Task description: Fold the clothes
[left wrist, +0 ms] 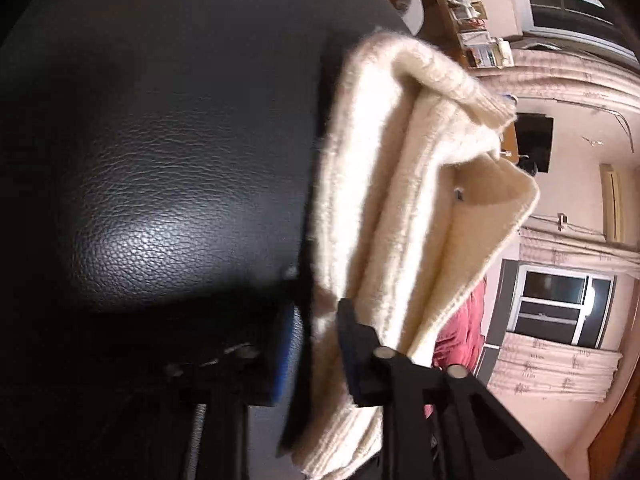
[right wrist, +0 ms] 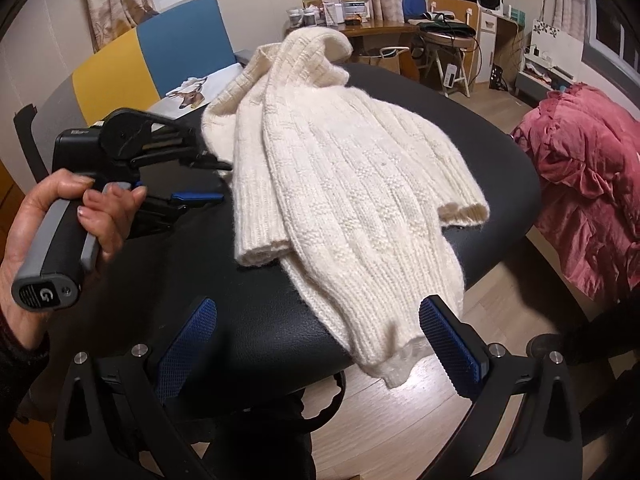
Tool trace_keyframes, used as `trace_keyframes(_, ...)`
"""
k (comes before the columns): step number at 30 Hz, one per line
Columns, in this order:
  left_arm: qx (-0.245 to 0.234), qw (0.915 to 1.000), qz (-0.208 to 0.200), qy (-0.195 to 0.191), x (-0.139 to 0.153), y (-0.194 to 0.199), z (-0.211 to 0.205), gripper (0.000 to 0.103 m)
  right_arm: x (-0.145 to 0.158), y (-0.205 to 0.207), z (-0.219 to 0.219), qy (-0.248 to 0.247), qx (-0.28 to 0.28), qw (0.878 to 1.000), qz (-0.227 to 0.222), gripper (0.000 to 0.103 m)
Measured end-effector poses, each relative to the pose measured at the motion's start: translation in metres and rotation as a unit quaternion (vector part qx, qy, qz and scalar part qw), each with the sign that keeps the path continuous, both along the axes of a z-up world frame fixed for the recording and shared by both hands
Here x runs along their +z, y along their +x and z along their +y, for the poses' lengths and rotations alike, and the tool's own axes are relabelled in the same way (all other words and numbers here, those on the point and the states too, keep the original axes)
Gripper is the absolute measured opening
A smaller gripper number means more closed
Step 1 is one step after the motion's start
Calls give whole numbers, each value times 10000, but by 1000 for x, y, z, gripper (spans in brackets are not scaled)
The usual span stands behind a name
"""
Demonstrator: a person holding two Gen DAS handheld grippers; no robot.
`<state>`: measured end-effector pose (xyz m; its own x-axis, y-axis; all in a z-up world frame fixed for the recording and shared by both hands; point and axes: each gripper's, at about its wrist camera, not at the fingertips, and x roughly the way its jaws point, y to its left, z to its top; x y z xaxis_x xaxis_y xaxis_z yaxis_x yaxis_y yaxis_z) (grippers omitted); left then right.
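While the cream sweater [right wrist: 344,184] lies partly folded across the black table [right wrist: 256,320], hem over its near edge, cloth is clamped by the left gripper [left wrist: 320,320] and the right gripper [right wrist: 316,344] is held apart, so another fold seems due.

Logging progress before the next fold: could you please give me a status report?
Right gripper open, straddling the hanging hem. Left gripper at sweater edge, grip unclear. Sweater spread on black table. Nothing obstructing.

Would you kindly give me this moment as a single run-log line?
task: fold clothes | left hand-held gripper: around cream knit sweater edge, grip unclear | right hand-held gripper: open, near hem | surface: black round table
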<state>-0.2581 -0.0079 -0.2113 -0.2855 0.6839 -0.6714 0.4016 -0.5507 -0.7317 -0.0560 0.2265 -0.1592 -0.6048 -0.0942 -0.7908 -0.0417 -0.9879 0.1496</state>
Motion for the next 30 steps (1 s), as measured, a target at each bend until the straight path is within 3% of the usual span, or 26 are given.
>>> trace_keyframes(9,289,9971,-450,543,-11,3,-7,18,-5,-3,1,29,-26,10000,-91,103)
trace_keyframes(11,223,9966,-476,637,-13,3,-3,14,-7,-3,0,41,-2,9999,-137,103)
trace_keyframes(16,30,9983,-377,435,-8,-6,4,7,-9,-3,1,10,-25,9998,-174,103)
trace_keyframes(21,-189,9996,185,85,18,-9,7,3,-10,-3,3,18,-62,9998,-168,103)
trace_keyframes(26,-468,9953,810,-236,55,-5,3,3,-8,-2,3,58,-51,9999,-138,103)
trace_keyframes(30,-468,9864,1199,-1018,85,9,-26,0,-4,-1,6,59,-62,9999,-75,103)
